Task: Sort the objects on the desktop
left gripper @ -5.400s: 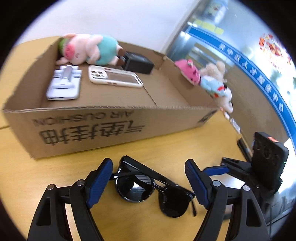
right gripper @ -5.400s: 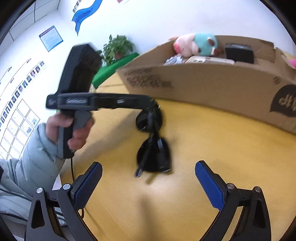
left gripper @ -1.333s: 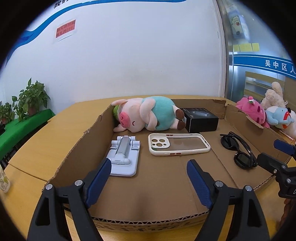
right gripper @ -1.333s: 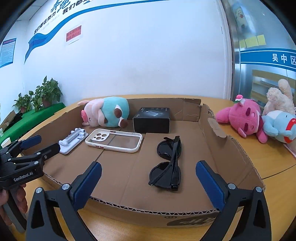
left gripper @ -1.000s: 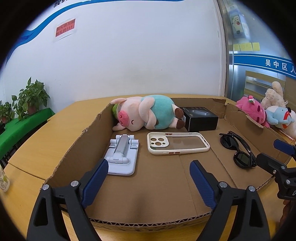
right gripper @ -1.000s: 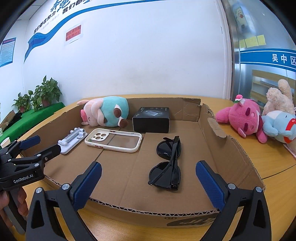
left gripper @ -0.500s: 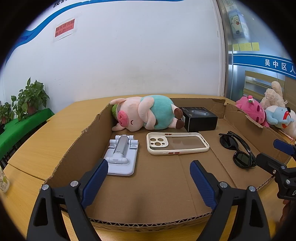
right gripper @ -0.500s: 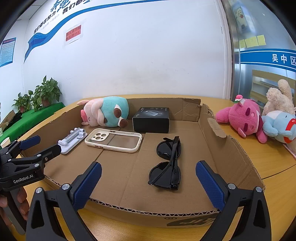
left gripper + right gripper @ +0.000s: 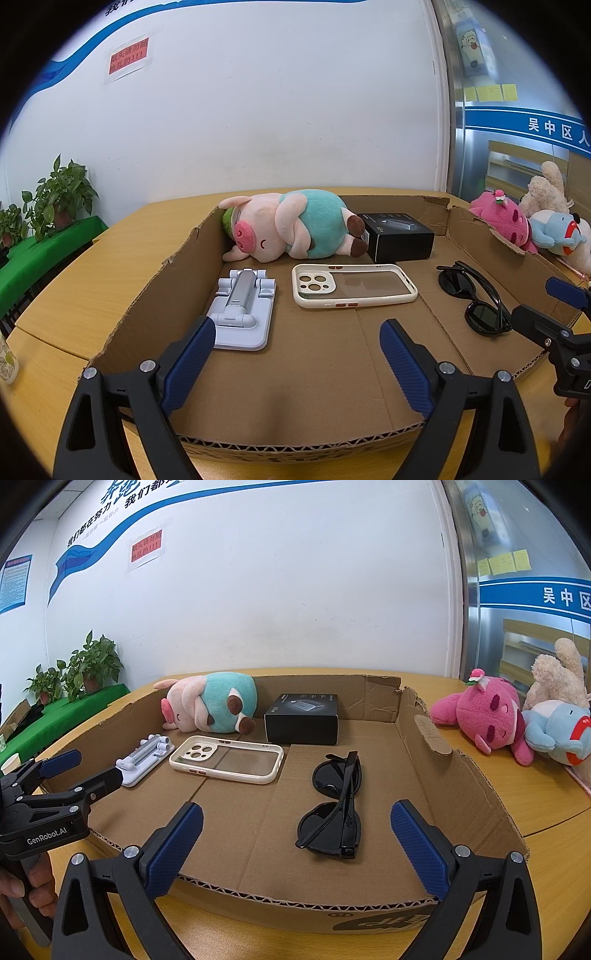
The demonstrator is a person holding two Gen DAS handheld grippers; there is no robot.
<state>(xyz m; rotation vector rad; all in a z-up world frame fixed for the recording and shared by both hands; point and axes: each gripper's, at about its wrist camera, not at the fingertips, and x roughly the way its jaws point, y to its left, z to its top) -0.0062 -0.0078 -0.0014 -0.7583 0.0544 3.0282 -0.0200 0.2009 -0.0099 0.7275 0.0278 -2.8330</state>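
Note:
A shallow cardboard box [image 9: 155, 295] [image 9: 476, 775] lies on the wooden table. Inside it rest a plush pig [image 9: 284, 225] [image 9: 210, 705], a small black box [image 9: 399, 242] [image 9: 303, 720], a cream phone case [image 9: 351, 290] [image 9: 229, 758], a white folding phone stand [image 9: 242, 314] [image 9: 144, 757] and folded black sunglasses [image 9: 472, 299] [image 9: 336, 808]. My left gripper [image 9: 297, 354] hovers open over the box's near edge, nothing between its fingers. My right gripper [image 9: 297, 838] also stands open, just in front of the sunglasses. Each gripper shows at the other view's edge.
Pink, blue and beige plush toys [image 9: 517, 716] [image 9: 524, 225] lie on the table right of the box. Potted plants [image 9: 55, 195] [image 9: 88, 668] stand on a green surface at the far left. A white wall rises behind. A person's hand [image 9: 22, 890] holds the left gripper's handle.
Earlier the sunglasses lay on the table in front of the box between the left gripper's fingers; now they lie inside the box. Over the last second neither gripper has moved.

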